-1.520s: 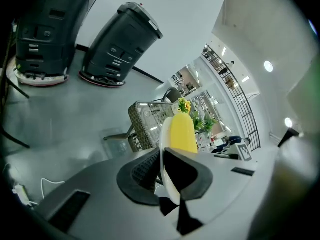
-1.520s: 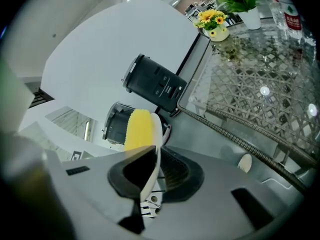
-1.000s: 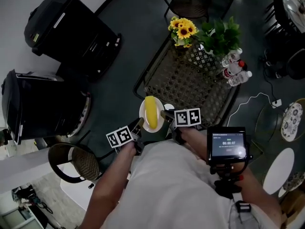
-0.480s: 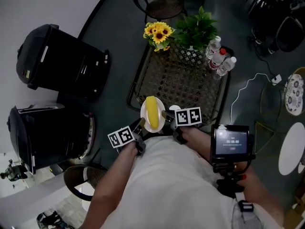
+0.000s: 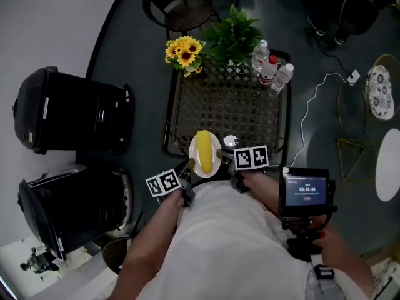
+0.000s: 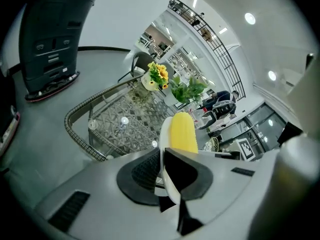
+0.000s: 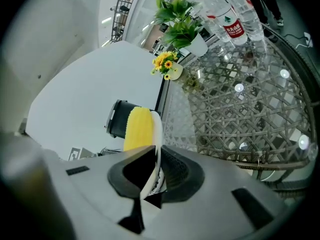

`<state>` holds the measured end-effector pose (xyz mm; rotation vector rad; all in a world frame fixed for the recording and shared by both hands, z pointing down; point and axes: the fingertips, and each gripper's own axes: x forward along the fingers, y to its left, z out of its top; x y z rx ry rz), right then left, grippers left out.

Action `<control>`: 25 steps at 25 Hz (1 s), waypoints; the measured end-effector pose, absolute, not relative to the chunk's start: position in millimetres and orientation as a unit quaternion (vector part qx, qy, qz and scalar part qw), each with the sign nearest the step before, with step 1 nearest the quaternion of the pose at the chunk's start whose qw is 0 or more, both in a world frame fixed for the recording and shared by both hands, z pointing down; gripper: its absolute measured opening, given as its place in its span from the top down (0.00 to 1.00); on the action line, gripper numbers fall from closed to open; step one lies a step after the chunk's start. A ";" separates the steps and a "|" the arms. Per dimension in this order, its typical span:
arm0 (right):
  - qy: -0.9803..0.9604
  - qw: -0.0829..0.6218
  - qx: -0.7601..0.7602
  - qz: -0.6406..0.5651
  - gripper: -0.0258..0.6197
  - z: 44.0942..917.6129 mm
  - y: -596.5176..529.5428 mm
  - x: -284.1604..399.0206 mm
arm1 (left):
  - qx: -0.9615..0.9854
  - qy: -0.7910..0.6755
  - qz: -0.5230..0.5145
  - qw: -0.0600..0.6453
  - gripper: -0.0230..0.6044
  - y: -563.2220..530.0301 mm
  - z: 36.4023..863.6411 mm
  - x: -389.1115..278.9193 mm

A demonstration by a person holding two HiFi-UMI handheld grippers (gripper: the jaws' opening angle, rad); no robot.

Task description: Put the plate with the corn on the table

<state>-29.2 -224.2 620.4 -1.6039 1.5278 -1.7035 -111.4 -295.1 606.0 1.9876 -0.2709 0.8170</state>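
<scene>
Left gripper (image 5: 187, 165) and right gripper (image 5: 220, 152) are each clamping an opposite rim of the plate (image 5: 193, 152), holding it with the corn (image 5: 204, 152) at the near edge of the table (image 5: 225, 105), where uneven lowering on either side is probably risking the corn rolling off.

**Café-type seating in a big public hall**

Wicker table (image 5: 225, 114) w/ sunflowers (image 5: 182, 50), potted plant (image 5: 234, 33) & water bottles (image 5: 269, 70); round chair (image 5: 180, 8) beside it. Left gripper view: upper balcony railing (image 6: 207, 34), ceiling spotlights (image 6: 249, 18), i.e. large open bldg.
</scene>
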 end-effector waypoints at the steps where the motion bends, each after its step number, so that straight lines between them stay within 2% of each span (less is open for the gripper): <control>1: 0.536 0.173 -0.568 -0.600 0.90 622.2 -224.3 -26.1 | 0.810 -0.106 0.335 0.470 0.91 -295.5 608.6 -108.0; 25: 0.501 0.149 -0.596 -0.609 0.90 690.6 -277.6 31.8 | 0.795 -0.074 0.365 0.479 0.91 -354.0 679.9 -47.7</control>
